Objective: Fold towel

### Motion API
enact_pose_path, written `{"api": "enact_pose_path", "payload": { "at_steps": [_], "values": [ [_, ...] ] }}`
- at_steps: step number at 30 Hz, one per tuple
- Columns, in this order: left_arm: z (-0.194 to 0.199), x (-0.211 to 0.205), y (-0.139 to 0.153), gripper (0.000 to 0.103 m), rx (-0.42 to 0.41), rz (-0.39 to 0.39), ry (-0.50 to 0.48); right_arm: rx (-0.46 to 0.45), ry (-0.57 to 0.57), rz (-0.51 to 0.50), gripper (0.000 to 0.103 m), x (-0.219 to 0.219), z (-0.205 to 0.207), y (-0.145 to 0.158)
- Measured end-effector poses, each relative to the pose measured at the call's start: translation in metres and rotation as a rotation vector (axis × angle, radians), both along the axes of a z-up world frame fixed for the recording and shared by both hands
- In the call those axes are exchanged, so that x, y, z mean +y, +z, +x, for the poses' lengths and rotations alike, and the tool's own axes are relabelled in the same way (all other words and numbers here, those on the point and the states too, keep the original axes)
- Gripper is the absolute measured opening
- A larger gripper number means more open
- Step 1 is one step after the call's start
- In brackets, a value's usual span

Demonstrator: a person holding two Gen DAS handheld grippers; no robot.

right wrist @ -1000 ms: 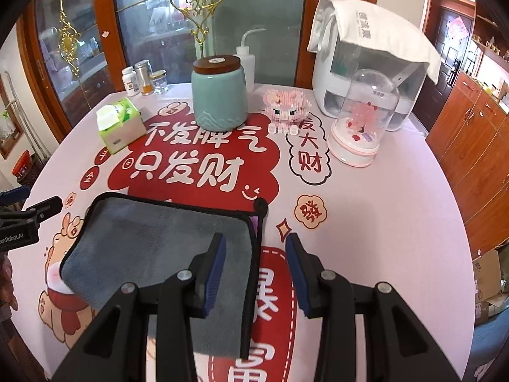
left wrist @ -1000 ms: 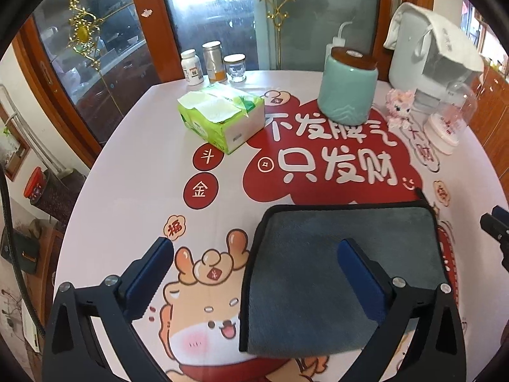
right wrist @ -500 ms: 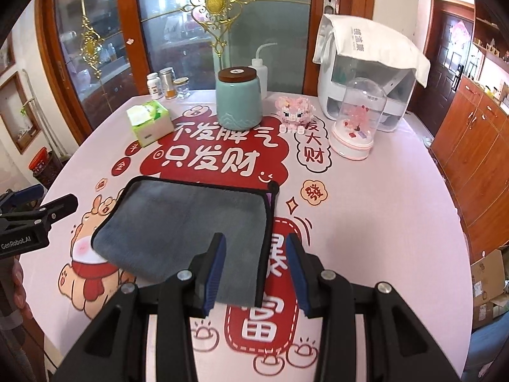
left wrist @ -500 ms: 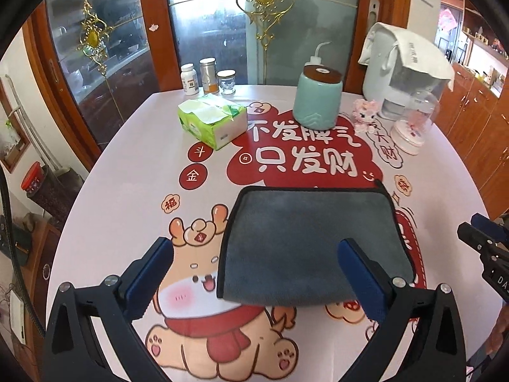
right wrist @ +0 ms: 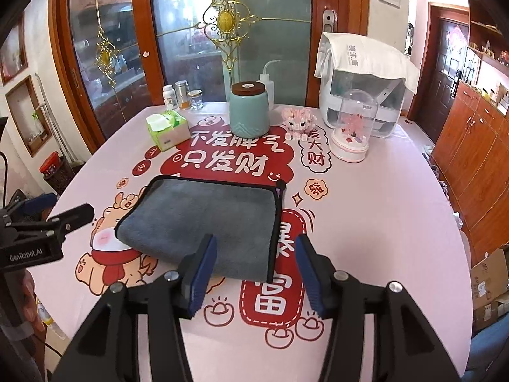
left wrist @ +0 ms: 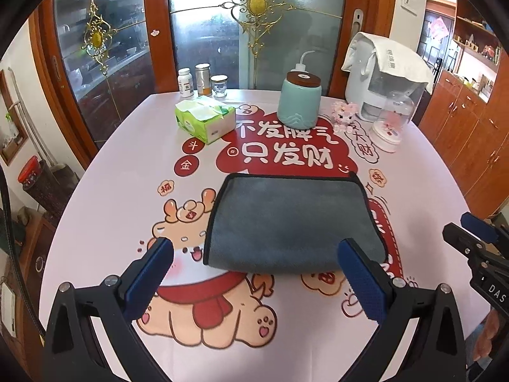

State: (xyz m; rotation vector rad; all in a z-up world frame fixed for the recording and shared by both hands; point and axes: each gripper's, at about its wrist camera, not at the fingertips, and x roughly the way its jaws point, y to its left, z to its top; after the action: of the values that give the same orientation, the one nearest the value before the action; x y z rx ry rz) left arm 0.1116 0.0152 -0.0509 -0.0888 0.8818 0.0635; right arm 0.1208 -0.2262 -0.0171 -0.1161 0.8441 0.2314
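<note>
Grey towel [left wrist: 292,222] lies folded flat on the printed tablecloth [left wrist: 127,172]. Left gripper [left wrist: 254,273] w/ jaws spread wide, empty, above the near edge. Right gripper [right wrist: 254,267] also parted, holding nothing.

glass doors [left wrist: 219,31], wood frames | wooden cabinets [right wrist: 470,159] right | daylight

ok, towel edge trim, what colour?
Black trim around a grey towel. Clearest in the left wrist view.
</note>
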Motion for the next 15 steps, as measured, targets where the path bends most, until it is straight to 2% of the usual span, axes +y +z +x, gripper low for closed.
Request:
{"api": "enact_pose_path", "payload": {
  "at_steps": [15],
  "values": [
    [-0.041,-0.016,0.021,0.102,-0.019,-0.041,-0.044,-0.015,0.011,0.031,0.052,0.002,-0.040,0.011]
  ]
}}
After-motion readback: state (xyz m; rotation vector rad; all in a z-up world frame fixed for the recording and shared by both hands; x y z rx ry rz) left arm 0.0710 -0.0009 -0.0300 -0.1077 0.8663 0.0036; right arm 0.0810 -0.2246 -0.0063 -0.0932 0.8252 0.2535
